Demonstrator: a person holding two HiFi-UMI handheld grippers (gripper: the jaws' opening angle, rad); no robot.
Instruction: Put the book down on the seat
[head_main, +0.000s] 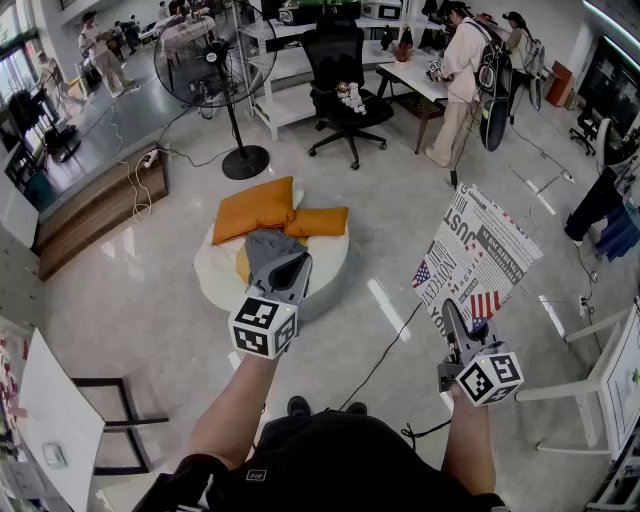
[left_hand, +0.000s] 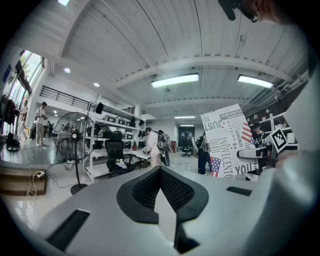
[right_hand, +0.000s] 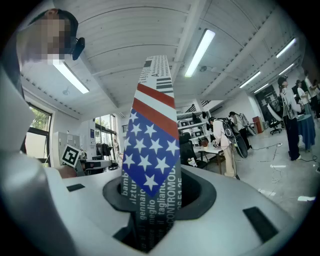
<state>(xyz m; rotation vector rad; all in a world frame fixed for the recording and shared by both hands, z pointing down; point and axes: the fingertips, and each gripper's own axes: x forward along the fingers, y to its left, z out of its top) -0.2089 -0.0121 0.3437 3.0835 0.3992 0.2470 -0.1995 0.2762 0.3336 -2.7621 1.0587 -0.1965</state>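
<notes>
The book (head_main: 480, 255), with a newspaper-print cover and a US flag patch, stands upright in my right gripper (head_main: 452, 312), which is shut on its lower edge. Along the right gripper's jaws the book (right_hand: 152, 150) rises straight out of the right gripper (right_hand: 150, 210). The seat (head_main: 330, 272) is a low round white pouf on the floor with orange cushions (head_main: 258, 208) on top. My left gripper (head_main: 268, 250) hovers over the seat's near side, shut and holding nothing. From the left gripper (left_hand: 160, 172) the book (left_hand: 227, 140) shows off to the right.
A standing fan (head_main: 215, 60) and a black office chair (head_main: 340, 85) stand behind the seat. A black cable (head_main: 390, 350) runs across the floor between seat and book. People stand at a table (head_main: 415, 75) at the back right. A white table (head_main: 612, 375) is at my right.
</notes>
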